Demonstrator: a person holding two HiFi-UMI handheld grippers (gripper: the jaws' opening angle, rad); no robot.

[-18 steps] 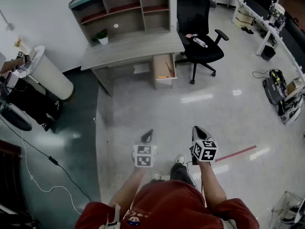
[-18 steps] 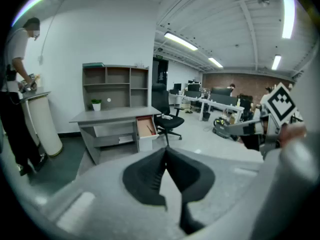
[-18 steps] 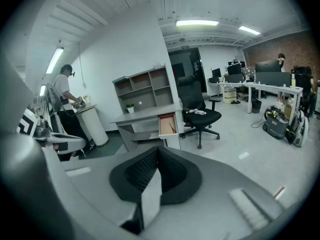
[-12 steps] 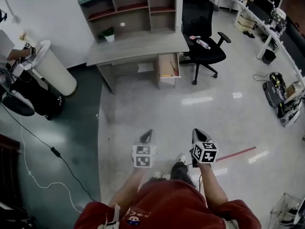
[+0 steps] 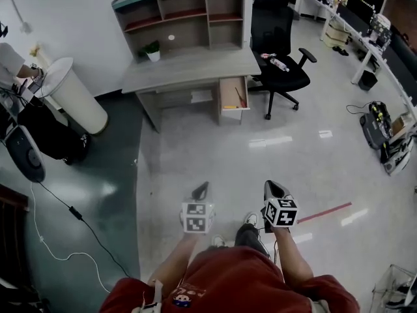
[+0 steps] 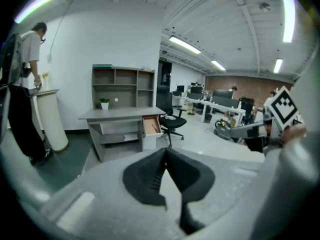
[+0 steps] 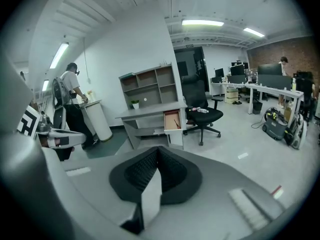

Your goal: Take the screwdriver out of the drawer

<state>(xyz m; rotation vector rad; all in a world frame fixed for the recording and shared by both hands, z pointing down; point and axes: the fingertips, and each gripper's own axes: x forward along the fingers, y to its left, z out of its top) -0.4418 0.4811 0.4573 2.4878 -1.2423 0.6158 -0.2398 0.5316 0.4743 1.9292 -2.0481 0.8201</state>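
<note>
A: What is closest to the person?

B: The two tongs the person holds. The left gripper and the right gripper sit side by side over the shiny floor. Both tip down a little. The person's two shoes are just under them.

A: Are the tongs wide or narrow?

B: Both are squeezed together. The black pads meet at the tips. Nothing is between them on either one.

A: Where is the screwdriver?

B: Far away, at 12 o'clock from the grippers. It lies in the open drawer, near the drawer's right wall. It lies a bit slanted.

A: What does it look like?

B: It is a thin stick, dark with some red. It is too small to see more than that.

A: How many things are there?

B: There is one screwdriver and one open drawer. The drawer sticks out under the right end of one grey desk. One set of shelves stands on the desk. One little green plant in a white pot sits on the desk at 11 o'clock. One black chair stands at 1 o'clock, just beside the desk. One bottle lies on its seat. One tall white round stand is at 10 o'clock. One more person stands beside that stand.
</note>
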